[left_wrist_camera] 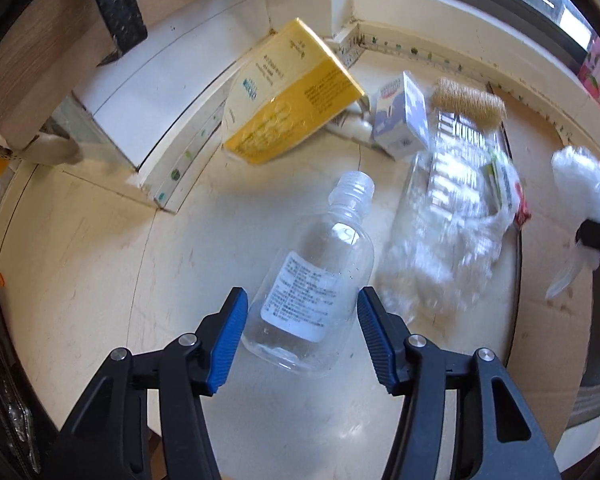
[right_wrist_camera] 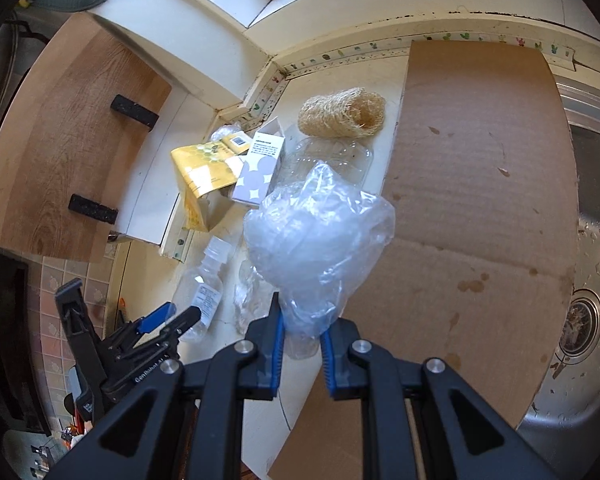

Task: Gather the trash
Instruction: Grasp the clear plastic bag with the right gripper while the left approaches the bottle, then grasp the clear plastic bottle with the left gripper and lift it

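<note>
Nearest: right claw point(right_wrist_camera: 302, 354), pinched shut on a crumpled clear plastic bag point(right_wrist_camera: 320, 232) bunched above its pads, presumably lifted for disposal; left claw point(left_wrist_camera: 300, 334), half-open, blue pads flanking the base of a clear labelled bottle point(left_wrist_camera: 314, 280) lying on the cream worktop point(left_wrist_camera: 100, 264), contact not discernible, seemingly poised to grip. Beyond: more clear wrapping point(left_wrist_camera: 444, 236), yellow carton point(left_wrist_camera: 290, 92), small white box point(left_wrist_camera: 402, 116) and loofah point(left_wrist_camera: 468, 104) crowd the wall corner; open room lies rightward over cardboard sheet point(right_wrist_camera: 480, 184) toward sink point(right_wrist_camera: 592, 280).

My right gripper point(right_wrist_camera: 302, 338) is clamped on a crumpled clear bag point(right_wrist_camera: 320, 236), above the counter point(right_wrist_camera: 260, 412). My left gripper point(right_wrist_camera: 172, 316) straddles a bottle point(right_wrist_camera: 202, 292). Cardboard point(right_wrist_camera: 480, 200) adjoins the sink point(right_wrist_camera: 596, 264).
</note>
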